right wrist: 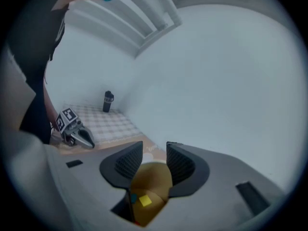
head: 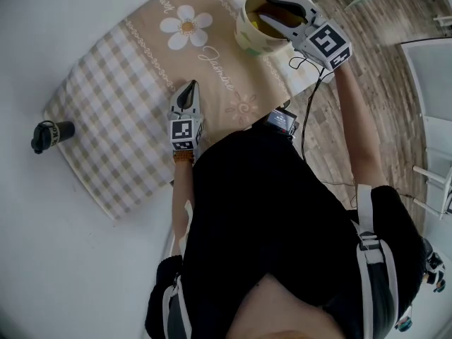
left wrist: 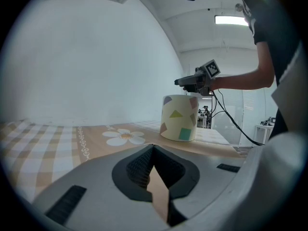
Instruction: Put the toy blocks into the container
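Note:
The container (head: pixel 248 32) is a pale yellow cup with coloured shapes on its wall, standing at the far end of the checked cloth (head: pixel 120 126). My right gripper (head: pixel 272 7) hovers over its mouth, jaws apart and nothing between them. In the right gripper view, the right gripper (right wrist: pixel 154 150) looks down into the container (right wrist: pixel 154 179), where a yellow block (right wrist: pixel 144 201) lies on the bottom beside a teal one (right wrist: pixel 132 198). My left gripper (head: pixel 187 96) rests low over the cloth, shut and empty. The left gripper view shows that gripper (left wrist: pixel 153 150) and, beyond it, the container (left wrist: pixel 179 118).
A black bottle (head: pixel 51 134) lies on the white table left of the cloth. The table edge runs along the right, with wooden floor (head: pixel 367 55) beyond. A black cable (head: pixel 311 104) hangs from the right gripper toward the person's body.

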`<state>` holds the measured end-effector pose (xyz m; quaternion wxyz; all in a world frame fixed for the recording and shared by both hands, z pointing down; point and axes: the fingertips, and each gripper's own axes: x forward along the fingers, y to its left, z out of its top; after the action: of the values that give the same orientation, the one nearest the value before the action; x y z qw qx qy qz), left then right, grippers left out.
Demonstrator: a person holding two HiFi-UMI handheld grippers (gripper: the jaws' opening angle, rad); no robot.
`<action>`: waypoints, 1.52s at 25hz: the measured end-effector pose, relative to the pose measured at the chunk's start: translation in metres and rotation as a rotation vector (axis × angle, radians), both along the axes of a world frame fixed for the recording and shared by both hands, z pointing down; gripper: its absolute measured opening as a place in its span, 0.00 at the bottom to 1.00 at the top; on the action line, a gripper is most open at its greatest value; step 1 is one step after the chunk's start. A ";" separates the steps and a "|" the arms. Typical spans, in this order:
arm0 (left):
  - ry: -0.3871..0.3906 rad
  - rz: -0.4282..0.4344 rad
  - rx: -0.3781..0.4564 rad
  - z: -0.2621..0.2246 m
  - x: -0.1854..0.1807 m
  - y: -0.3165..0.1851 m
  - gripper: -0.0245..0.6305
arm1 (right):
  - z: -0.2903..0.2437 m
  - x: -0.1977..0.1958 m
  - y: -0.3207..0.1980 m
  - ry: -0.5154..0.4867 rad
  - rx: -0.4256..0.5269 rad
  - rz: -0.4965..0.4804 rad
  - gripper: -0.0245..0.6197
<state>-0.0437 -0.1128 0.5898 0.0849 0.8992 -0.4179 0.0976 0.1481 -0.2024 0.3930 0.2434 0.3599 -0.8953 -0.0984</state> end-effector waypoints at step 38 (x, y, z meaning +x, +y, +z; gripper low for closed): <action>-0.015 0.000 -0.026 0.006 -0.001 -0.001 0.06 | 0.206 -0.109 0.088 -0.394 -0.331 0.107 0.04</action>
<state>-0.0445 -0.1134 0.5954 0.0933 0.8974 -0.4171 0.1095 0.0392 -0.1141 0.5990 0.1247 0.3742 -0.9090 0.1345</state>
